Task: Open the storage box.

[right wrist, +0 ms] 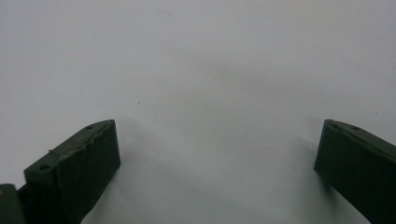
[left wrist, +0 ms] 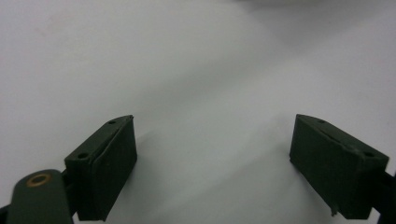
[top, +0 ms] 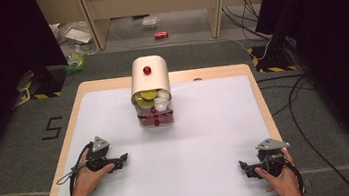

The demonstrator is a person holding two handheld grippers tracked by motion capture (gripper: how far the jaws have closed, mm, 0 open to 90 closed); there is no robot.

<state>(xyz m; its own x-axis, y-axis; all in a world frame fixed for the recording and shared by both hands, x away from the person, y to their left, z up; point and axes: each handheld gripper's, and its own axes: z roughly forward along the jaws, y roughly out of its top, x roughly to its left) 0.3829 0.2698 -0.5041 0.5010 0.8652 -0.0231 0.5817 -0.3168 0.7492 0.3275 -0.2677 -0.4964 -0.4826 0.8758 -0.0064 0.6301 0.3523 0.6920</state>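
Tools point(top: 124, 158) point(top: 242, 164) rest wide apart on white table point(top: 206, 124), jaws spread.

— Is there any writing to read here?

— Just one mark: a large black numeral "5" point(top: 52, 128) laid out in tape on the grey carpeted floor point(top: 14, 163), to the left of the pale wooden table point(top: 71, 115).

— Anything on the things on the table?

— No. A small red drink can point(top: 161, 35) lies on the floor far behind the table, but its label is too small to make out.
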